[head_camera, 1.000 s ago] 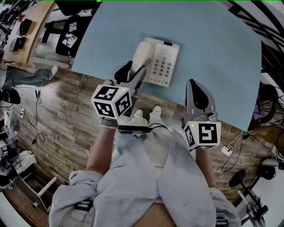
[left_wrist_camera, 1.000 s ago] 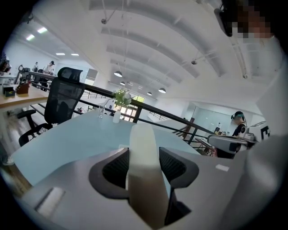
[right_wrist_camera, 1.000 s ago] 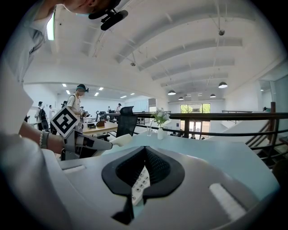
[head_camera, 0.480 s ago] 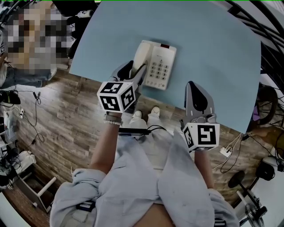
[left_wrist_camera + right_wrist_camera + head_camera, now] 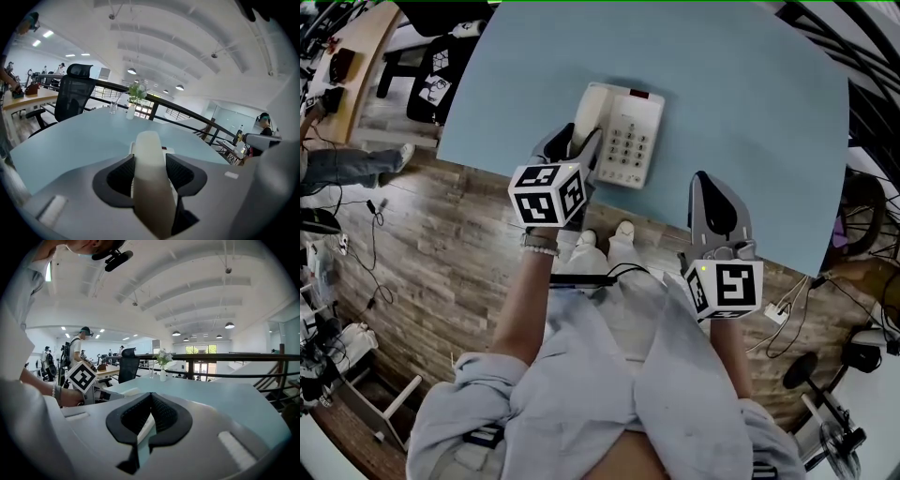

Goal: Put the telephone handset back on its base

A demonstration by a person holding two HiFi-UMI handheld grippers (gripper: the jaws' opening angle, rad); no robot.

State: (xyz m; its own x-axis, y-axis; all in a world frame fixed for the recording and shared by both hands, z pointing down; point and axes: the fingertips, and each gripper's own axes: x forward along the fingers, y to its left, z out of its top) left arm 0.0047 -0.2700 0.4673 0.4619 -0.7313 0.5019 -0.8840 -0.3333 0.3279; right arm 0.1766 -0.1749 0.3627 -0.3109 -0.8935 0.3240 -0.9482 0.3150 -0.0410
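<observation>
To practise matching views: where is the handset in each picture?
Head view: handset upper middle, on the base's left.
Left gripper view: handset low centre, gripped in the left tongs.
Right gripper view: probably the pale shape left of centre; unsure.
Shared landmark: the blue table.

The cream handset (image 5: 589,111), clamped in the left gripper (image 5: 577,142), lies along the left side of the keypad base (image 5: 636,141).

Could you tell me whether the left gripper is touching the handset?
Touching: the left gripper view shows the left gripper's jaws closed against both sides of the handset.
</observation>
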